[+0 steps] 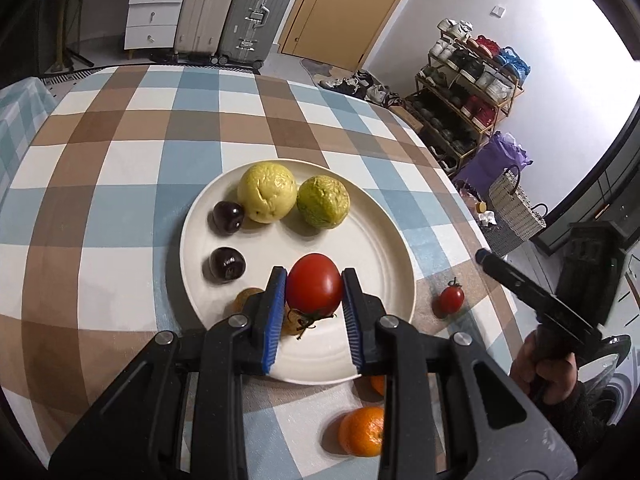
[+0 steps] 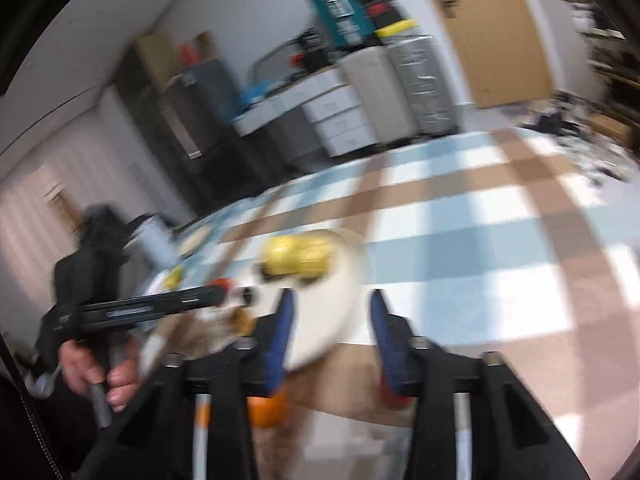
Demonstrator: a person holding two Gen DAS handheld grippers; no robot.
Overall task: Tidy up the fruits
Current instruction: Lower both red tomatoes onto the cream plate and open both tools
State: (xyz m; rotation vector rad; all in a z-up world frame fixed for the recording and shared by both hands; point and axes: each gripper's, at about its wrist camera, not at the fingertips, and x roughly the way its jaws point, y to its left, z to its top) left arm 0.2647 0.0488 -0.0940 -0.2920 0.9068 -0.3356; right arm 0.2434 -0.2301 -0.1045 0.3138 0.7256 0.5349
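My left gripper (image 1: pixel 314 290) is shut on a red tomato (image 1: pixel 314 283) and holds it over the near part of a white plate (image 1: pixel 380 248). On the plate lie a yellow guava (image 1: pixel 267 193), a green guava (image 1: pixel 323 207), two dark cherries (image 1: pixel 227 218) (image 1: pixel 226 265) and a brownish fruit (image 1: pixel 246 299) partly hidden by my fingers. A small cherry tomato (image 1: pixel 451 299) and an orange tangerine (image 1: pixel 361 431) lie on the cloth beside the plate. My right gripper (image 2: pixel 330 312) is open and empty above the plate's edge (image 2: pixel 340 308); that view is blurred.
The table has a blue, brown and white checked cloth (image 1: pixel 120 168). A second tangerine (image 1: pixel 378 384) peeks from behind my left gripper. Suitcases (image 1: pixel 256 16), drawers and a shoe rack (image 1: pixel 468 92) stand beyond the table. A woven basket (image 1: pixel 514 208) stands by the right edge.
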